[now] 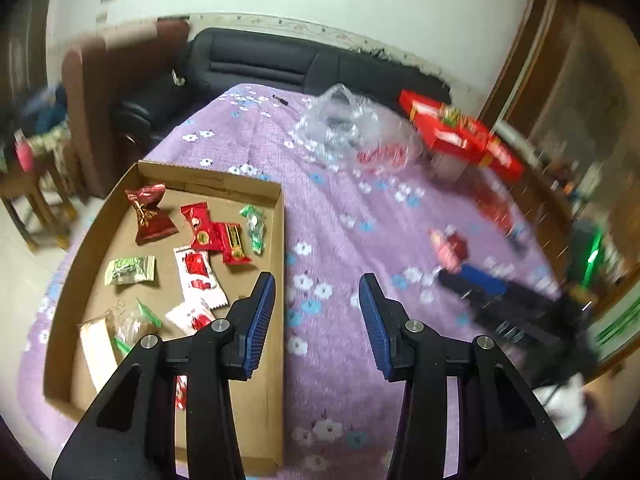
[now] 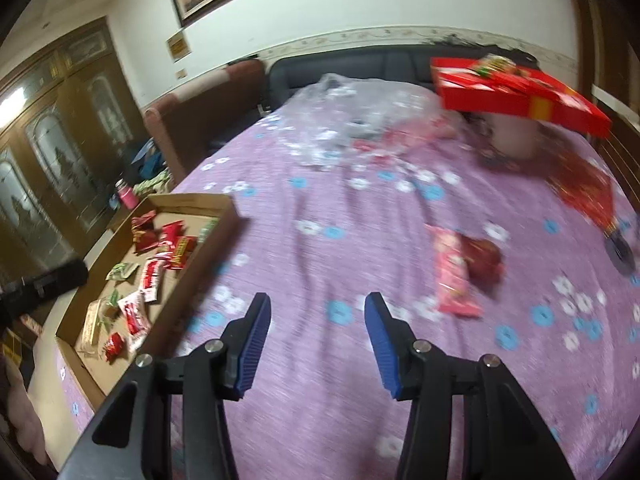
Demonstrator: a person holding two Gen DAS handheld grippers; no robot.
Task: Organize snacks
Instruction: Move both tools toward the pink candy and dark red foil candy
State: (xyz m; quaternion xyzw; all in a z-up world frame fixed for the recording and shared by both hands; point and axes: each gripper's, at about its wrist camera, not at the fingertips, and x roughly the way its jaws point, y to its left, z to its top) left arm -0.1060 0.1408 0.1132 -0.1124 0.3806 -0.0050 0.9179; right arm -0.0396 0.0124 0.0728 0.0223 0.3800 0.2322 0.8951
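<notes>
Clearly both grippers, left (image 1: 317, 286) and right (image 2: 317, 306), are spread and empty. Two loose snacks (image 2: 466, 270) lie overlapping on the cloth (image 2: 320, 240), well apart from the tray (image 1: 276, 216); one pinch might drag both (wrappers look slippery) or snag cloth.

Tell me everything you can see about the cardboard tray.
The tray is a shallow, open box of plain brown cardboard with low walls. It lies flat on the purple flowered cloth, at the table's left edge. Inside, wrapped snacks lie loose in one layer: red, green, white and clear packets. Neither gripper touches it.
</notes>
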